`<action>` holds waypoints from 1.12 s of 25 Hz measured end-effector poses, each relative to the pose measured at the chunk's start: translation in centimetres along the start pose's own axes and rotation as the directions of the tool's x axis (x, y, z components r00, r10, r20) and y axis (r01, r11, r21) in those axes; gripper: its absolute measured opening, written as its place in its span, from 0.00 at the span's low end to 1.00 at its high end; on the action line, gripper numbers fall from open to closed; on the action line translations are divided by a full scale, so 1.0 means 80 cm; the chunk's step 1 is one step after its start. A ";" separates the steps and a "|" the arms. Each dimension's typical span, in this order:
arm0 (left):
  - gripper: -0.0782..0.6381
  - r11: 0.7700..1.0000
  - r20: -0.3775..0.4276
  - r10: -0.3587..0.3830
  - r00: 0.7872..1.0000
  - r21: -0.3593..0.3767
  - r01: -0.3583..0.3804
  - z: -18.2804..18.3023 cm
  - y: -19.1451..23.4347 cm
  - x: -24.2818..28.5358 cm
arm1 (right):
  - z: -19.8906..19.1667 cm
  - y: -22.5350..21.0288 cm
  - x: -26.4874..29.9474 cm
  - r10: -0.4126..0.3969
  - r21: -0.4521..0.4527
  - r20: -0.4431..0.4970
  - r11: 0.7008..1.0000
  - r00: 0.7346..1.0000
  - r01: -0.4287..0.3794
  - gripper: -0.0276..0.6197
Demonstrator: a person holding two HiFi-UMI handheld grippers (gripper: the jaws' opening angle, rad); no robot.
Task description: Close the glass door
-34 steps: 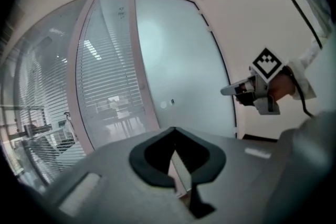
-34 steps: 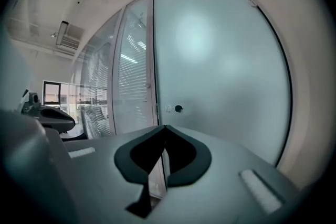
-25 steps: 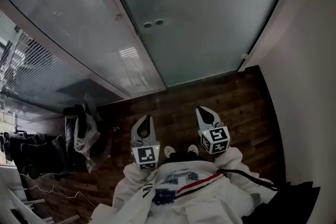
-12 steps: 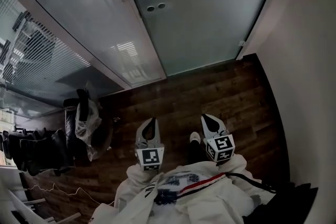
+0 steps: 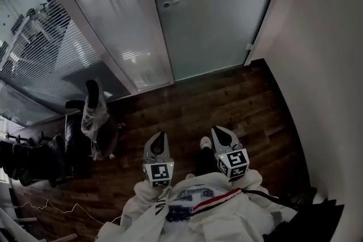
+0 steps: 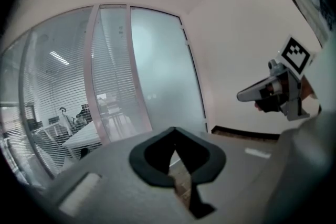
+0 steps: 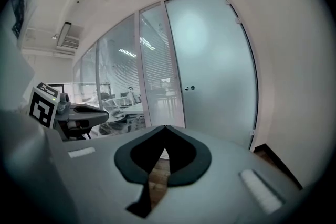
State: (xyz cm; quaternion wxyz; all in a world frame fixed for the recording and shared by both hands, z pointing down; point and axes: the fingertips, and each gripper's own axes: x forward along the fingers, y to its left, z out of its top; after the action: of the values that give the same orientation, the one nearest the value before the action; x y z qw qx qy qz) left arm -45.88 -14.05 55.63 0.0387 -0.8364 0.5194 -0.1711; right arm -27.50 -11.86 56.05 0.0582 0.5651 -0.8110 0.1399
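We face the door [image 5: 215, 20], a frosted pane filling the gap btwn a pale post [image 5: 156, 25] and the wall [image 5: 323, 65] on the right. Its bottom edge runs in line w/ the glass partition [image 5: 96, 25] beside it, so it looks shut in its frame (no gap shows at either side). Two small round fittings [image 5: 170, 3] sit nr its left edge.

Both grippers are well short of the door, over the wood floor [image 5: 238, 99], touching nothing. Left gripper [image 5: 159, 138]: jaws closed, tips meeting, nothing btwn them, and its own view shows only floor through the slit below the tips. Right gripper [image 5: 220, 133]: same, jaws closed and empty. The two are side by side but apart, w/ a pale shoe [image 5: 205, 143] on the floor btwn them. Each shows in the other's view, pointing toward the door.

Our white jacket [image 5: 198, 207] fills the bottom of the head view. To the left, dark bags and clothes [image 5: 85, 127] are heaped by the partition. Blinds [image 5: 34, 59] hang behind the glass there.
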 end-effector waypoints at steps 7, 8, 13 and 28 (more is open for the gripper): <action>0.11 1.000 0.041 -0.018 0.999 -0.008 0.018 0.005 -0.017 -0.042 | 0.002 0.032 -0.046 -0.005 -0.041 0.012 0.999 1.000 0.005 0.05; 0.11 1.000 0.039 -0.024 0.999 -0.010 0.024 0.004 -0.023 -0.045 | 0.001 0.033 -0.053 -0.005 -0.045 0.010 0.999 1.000 0.005 0.05; 0.11 0.998 0.036 -0.052 0.998 -0.031 0.053 0.007 -0.059 -0.056 | -0.009 0.027 -0.088 -0.014 -0.056 -0.009 0.998 1.000 0.013 0.05; 0.11 1.000 0.018 -0.003 1.000 -0.020 0.004 0.048 -0.177 -0.060 | -0.017 -0.041 -0.194 0.054 -0.061 0.008 0.997 0.999 -0.054 0.05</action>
State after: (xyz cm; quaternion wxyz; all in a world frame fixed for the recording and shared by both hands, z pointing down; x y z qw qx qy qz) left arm -34.45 -3.76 54.25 0.0348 -0.8391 0.5192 -0.1586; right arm -19.05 1.50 53.95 0.0677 0.5416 -0.8301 0.1141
